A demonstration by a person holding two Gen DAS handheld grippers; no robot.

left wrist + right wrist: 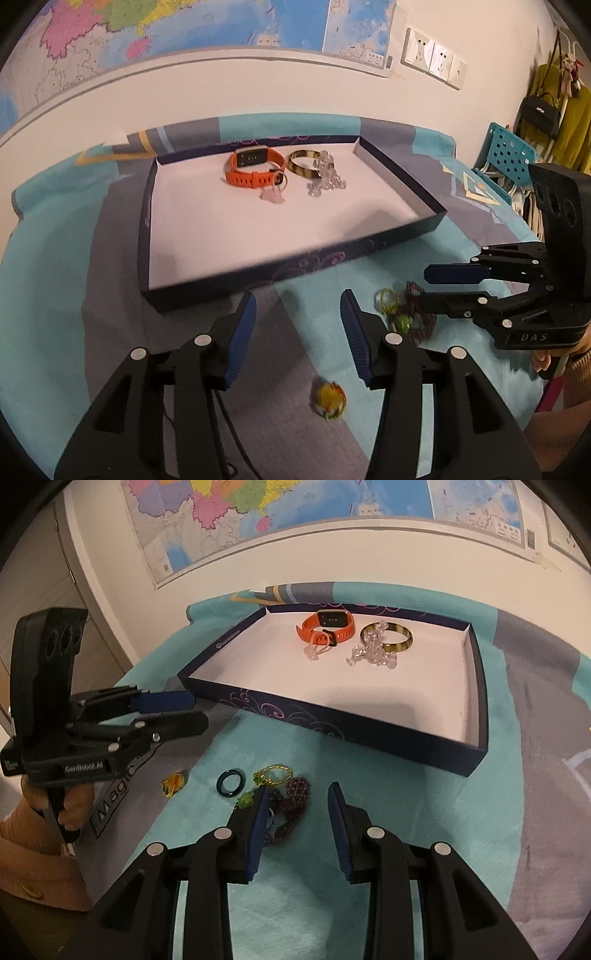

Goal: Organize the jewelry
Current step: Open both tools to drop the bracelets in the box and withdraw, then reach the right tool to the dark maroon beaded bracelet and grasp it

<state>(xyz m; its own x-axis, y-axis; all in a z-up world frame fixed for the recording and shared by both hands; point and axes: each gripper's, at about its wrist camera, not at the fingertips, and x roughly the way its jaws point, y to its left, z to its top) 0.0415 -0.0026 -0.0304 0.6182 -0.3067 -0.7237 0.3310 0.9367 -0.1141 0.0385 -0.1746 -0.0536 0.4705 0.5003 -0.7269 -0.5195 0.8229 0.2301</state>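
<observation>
Left wrist view shows your left gripper point(297, 332) with its jaws parted and nothing between them, hovering over the cloth point(48, 295) just short of the tray point(147, 229). A yellow bead point(330, 400) lies on the cloth below the gap between the fingers. Your right gripper point(424, 284) comes in from the right, and from the right wrist view point(295, 823) you can see its jaws released too, gripping nothing. Its left finger point(258, 827) stands just in front of the purple bracelet point(291, 801), which lies heaped with a gold chain point(275, 773) on the cloth. A dark ring point(231, 783) lies just left of that heap, apart from it. Inside the tray, toward the far wall, you have an orange watch point(327, 626), a pink charm point(316, 648) touching its strap, a gold bangle point(395, 638) and a clear bead strand point(373, 651) draped against the bangle. A map point(295, 502) hangs on the wall behind.
</observation>
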